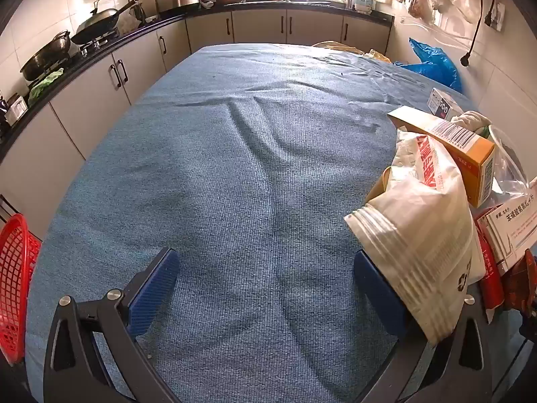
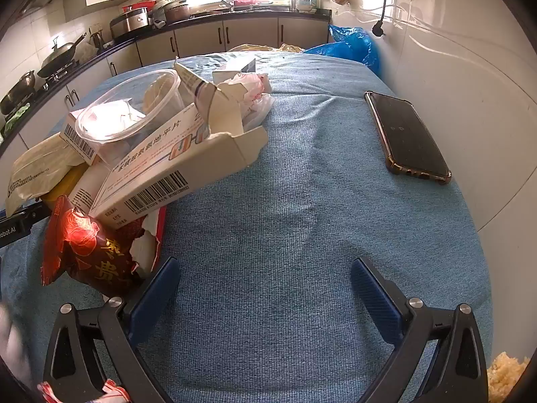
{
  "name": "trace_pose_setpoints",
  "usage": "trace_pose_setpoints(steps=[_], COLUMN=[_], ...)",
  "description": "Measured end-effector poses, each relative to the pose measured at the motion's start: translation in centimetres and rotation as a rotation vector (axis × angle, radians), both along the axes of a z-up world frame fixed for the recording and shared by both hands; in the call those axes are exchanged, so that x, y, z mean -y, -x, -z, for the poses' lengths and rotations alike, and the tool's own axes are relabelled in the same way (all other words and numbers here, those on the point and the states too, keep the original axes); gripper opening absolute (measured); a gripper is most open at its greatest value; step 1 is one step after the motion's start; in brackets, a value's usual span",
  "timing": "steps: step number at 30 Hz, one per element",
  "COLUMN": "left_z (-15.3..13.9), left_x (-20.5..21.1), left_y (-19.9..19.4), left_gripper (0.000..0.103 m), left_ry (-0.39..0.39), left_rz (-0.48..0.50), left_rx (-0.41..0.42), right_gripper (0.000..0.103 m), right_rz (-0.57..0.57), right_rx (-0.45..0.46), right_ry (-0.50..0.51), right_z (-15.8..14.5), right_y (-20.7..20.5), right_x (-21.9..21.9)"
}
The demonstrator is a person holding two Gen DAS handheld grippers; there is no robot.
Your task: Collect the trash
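The left gripper (image 1: 266, 288) tilts steeply down over the blue cloth (image 1: 235, 168) that covers the table, its jaws wide apart with only bare cloth between them. A crumpled white bag (image 1: 423, 235) drapes over the outer side of its right finger, though nothing is gripped. Beyond that bag, at the right edge of the left view, the trash lies heaped: an orange-ended box (image 1: 449, 141) leaning across the top, a small white box (image 1: 443, 104) behind it, and a white carton (image 1: 513, 228) lower down. A red basket (image 1: 15, 285) stands off the table's left edge.

The right gripper (image 2: 265, 288) points down at a similar slant, jaws likewise spread and empty above the cloth. The same heap sits just left of its left finger: a red foil packet (image 2: 90, 248) nearest, almost touching the finger, then a long open carton (image 2: 174, 168), with a clear tub (image 2: 131, 107) resting on top. A phone (image 2: 406, 134) lies flat to the right, well apart from the heap, near the wall. A blue bag (image 2: 352, 45) sits at the far corner.
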State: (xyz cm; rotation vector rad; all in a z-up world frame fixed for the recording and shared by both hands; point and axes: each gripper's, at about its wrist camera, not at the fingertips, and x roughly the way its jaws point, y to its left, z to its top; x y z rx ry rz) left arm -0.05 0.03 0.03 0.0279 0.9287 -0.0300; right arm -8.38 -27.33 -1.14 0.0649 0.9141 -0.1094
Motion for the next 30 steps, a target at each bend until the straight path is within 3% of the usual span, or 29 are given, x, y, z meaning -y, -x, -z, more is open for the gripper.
trace_pose_setpoints(steps=[24,30], left_z=[0.03,0.07], left_x=[0.02,-0.07], left_y=[0.02,0.16], left_gripper=[0.103,0.103], left_ry=[-0.007,-0.009], left_rz=[-0.002,0.013], left_rx=[-0.014,-0.031], right_gripper=[0.103,0.103], right_rz=[0.007,0.044], right_rx=[-0.018,-0.071], right_ry=[-0.020,-0.060], right_z=[0.15,-0.14], right_y=[-0.02,-0.93], right_x=[0.26,0.76])
